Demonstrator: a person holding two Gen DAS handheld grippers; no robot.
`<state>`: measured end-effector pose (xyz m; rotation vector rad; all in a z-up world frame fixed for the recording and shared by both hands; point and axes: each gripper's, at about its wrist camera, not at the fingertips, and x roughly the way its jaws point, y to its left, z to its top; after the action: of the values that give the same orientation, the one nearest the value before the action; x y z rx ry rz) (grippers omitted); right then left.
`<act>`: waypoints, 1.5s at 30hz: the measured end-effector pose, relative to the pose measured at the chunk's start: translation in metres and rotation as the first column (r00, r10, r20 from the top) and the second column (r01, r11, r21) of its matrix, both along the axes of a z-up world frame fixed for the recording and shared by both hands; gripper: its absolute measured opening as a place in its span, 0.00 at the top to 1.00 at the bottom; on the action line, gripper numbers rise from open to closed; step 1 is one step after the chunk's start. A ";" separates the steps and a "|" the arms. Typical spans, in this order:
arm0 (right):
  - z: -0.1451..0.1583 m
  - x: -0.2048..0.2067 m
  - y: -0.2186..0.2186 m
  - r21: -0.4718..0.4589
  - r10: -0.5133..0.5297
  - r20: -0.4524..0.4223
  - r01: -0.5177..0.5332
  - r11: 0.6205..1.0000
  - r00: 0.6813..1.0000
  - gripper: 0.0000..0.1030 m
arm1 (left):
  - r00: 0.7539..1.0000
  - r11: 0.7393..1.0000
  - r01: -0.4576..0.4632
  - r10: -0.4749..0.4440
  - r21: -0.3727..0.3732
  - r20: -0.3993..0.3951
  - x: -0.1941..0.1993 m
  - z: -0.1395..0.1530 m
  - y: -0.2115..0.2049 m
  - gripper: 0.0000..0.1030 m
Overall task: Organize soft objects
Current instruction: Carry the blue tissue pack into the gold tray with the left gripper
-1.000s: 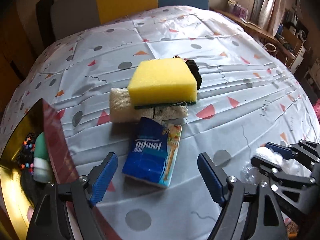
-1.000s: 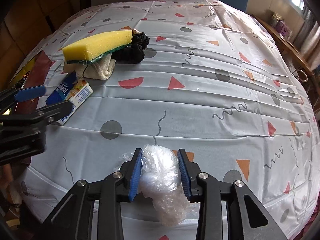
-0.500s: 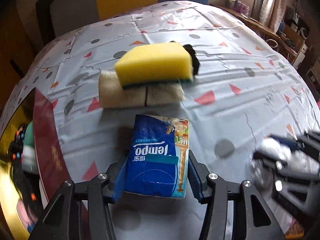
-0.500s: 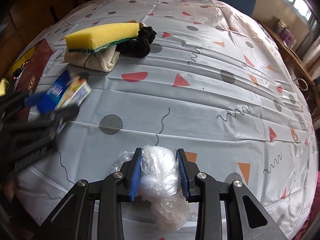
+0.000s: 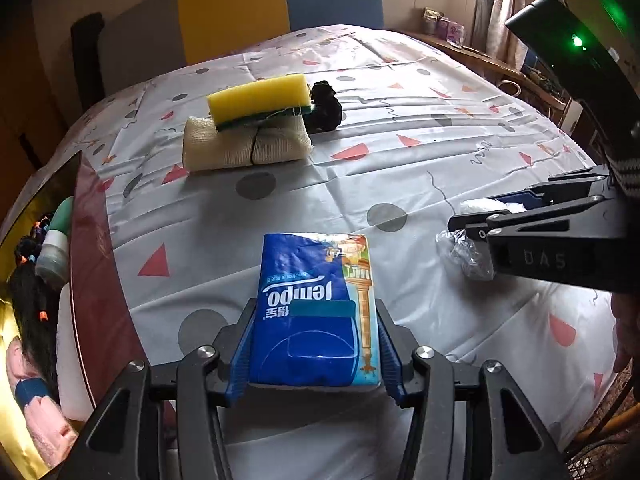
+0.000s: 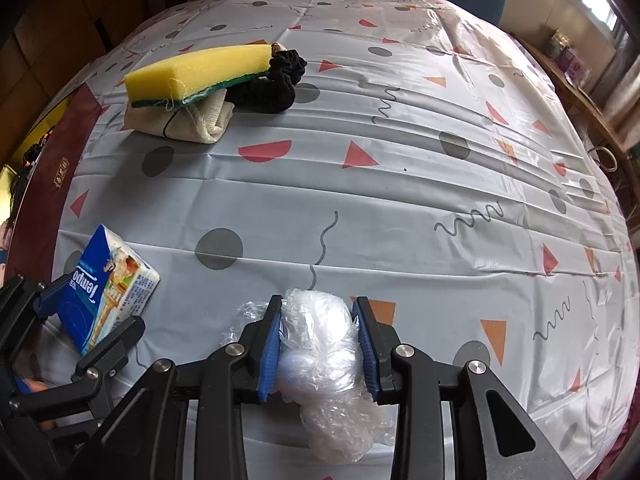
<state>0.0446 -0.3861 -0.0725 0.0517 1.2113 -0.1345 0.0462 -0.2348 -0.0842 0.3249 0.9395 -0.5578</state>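
Observation:
A blue Tempo tissue pack (image 5: pixel 316 304) sits between the blue pads of my left gripper (image 5: pixel 316 340), which is shut on its near end. In the right wrist view the pack (image 6: pixel 108 280) is tilted in that gripper (image 6: pixel 92 312) at the left edge. My right gripper (image 6: pixel 318 320) is shut on a crumpled clear plastic bag (image 6: pixel 320 344), and from the left wrist it (image 5: pixel 480 216) shows at the right with the bag (image 5: pixel 464 252). Farther back, a yellow sponge (image 5: pixel 260 98) lies on a folded beige cloth (image 5: pixel 240 148), with a black scrunchie (image 5: pixel 326 106) beside them.
A golden box (image 5: pixel 16 432) at the left holds dark hair, a green-white bottle (image 5: pixel 56 240) and pink items. The table's dark red rim (image 5: pixel 88 240) runs along it. A yellow and blue chair (image 5: pixel 280 4) stands beyond the patterned tablecloth (image 6: pixel 400 184).
My left gripper went forward to the tissue pack, shut on it and now holds it nearer the table's front. The right gripper stayed shut on the plastic bag.

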 end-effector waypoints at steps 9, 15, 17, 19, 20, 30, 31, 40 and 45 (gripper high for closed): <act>-0.001 -0.001 -0.001 0.012 -0.009 0.000 0.009 1.000 1.000 0.66 | 0.999 1.000 -0.008 0.009 -0.019 0.039 -0.007 -0.003 0.002 0.48; -0.002 0.001 0.000 -0.007 0.012 0.006 -0.012 1.000 1.000 0.67 | 0.999 0.999 -0.034 0.034 -0.034 0.006 -0.005 0.005 0.008 0.49; -0.002 0.001 0.002 -0.015 0.018 0.009 -0.018 1.000 1.000 0.67 | 0.999 0.998 -0.036 0.037 -0.046 0.017 -0.008 0.011 0.011 0.49; -0.003 0.001 0.003 -0.021 0.023 0.011 -0.023 1.000 1.000 0.67 | 0.999 0.998 -0.029 0.032 -0.063 0.042 -0.014 0.022 0.013 0.49; -0.002 0.001 0.004 -0.023 0.023 0.012 -0.023 0.999 1.000 0.67 | 0.998 0.997 -0.025 0.028 -0.071 0.050 -0.017 0.028 0.013 0.49; -0.001 -0.001 0.007 -0.034 0.029 0.019 -0.029 0.999 0.999 0.67 | 0.996 0.992 -0.001 0.013 -0.129 0.094 -0.037 0.068 0.022 0.49; -0.001 -0.001 0.008 -0.035 0.031 0.019 -0.031 0.999 0.999 0.67 | 0.995 0.991 -0.004 0.016 -0.132 0.094 -0.038 0.070 0.023 0.49; 0.001 -0.004 0.010 -0.042 0.037 0.028 -0.036 0.998 0.999 0.67 | 0.992 0.983 -0.056 0.074 -0.177 0.098 -0.037 0.092 0.048 0.49; 0.001 -0.006 0.012 -0.052 0.043 0.031 -0.042 0.998 0.999 0.67 | 0.987 0.975 -0.099 0.121 -0.198 0.105 -0.033 0.103 0.067 0.49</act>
<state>0.0390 -0.3736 -0.0713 -0.0164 1.1751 -0.1270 0.0130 -0.1673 0.0185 0.1289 0.7788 -0.5172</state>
